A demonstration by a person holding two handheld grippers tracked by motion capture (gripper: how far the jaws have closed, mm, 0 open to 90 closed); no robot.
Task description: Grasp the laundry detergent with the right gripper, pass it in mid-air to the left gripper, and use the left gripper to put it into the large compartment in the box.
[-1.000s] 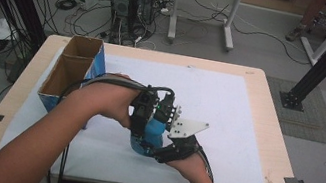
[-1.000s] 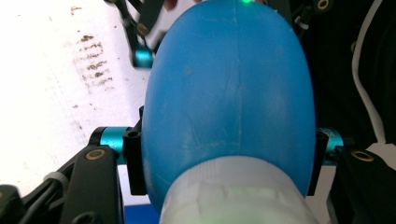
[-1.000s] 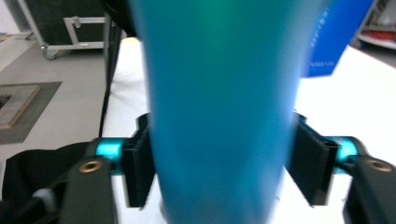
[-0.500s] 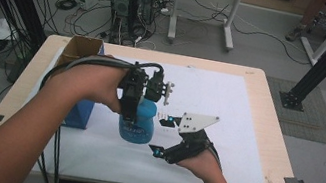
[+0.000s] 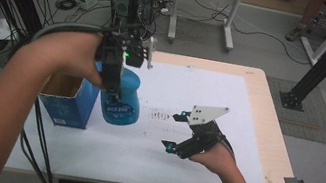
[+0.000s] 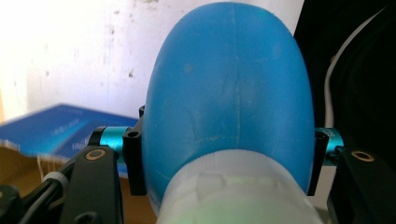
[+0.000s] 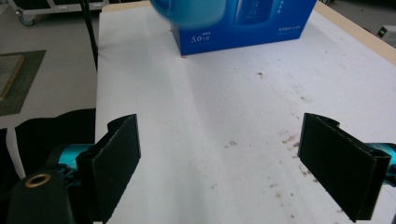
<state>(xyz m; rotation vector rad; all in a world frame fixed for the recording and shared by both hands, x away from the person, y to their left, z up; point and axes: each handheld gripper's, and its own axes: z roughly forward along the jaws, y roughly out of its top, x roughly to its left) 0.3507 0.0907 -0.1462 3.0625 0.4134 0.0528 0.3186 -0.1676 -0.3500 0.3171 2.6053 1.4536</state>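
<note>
Bottle (image 5: 121,99) has come up off the white sheet (image 5: 229,108) clamped in the left gripper (image 5: 114,80) beside the blue box (image 5: 69,105), while the right gripper (image 5: 175,132), jaws just spread and empty, has let go, so the handover looks finished.

You can read "5.0" in white on the blue box (image 7: 243,28), top of the right gripper view; its other print is too blurred.

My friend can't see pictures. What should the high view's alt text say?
A person's left gripper holds a blue bottle in the air beside an open blue box on a white-covered table. The right gripper hovers open and empty nearby.
</note>
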